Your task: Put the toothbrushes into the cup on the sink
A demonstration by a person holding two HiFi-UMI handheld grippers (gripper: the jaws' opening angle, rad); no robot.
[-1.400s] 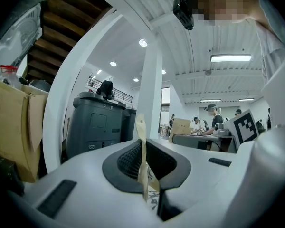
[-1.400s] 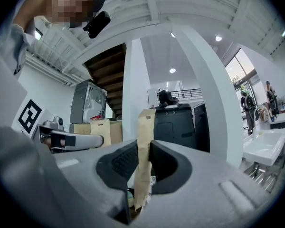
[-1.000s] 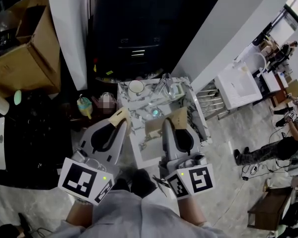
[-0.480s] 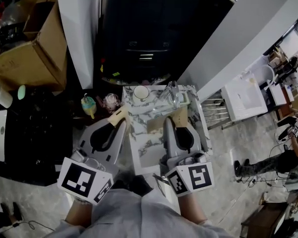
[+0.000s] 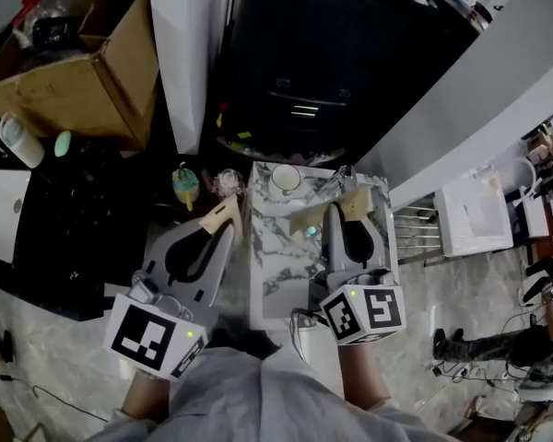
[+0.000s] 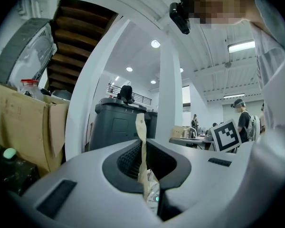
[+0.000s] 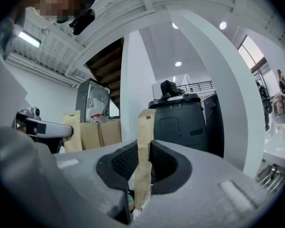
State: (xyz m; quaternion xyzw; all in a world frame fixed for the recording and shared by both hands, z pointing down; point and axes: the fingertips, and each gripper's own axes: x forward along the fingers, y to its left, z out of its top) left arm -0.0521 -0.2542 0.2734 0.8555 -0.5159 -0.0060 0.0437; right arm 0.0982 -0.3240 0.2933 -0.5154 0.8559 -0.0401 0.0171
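Both smooth grey claws — left claw (image 5: 229, 212) and right claw (image 5: 352, 203) — are clenched on nothing, with tan tape (image 7: 143, 146) on their tips. The round white cup (image 5: 286, 179) sits on the swirly marble counter (image 5: 275, 267) — upper middle.

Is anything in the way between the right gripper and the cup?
Nothing sits squarely between the right gripper and the white cup, only bare marble. A shiny tap stands close beside that path.
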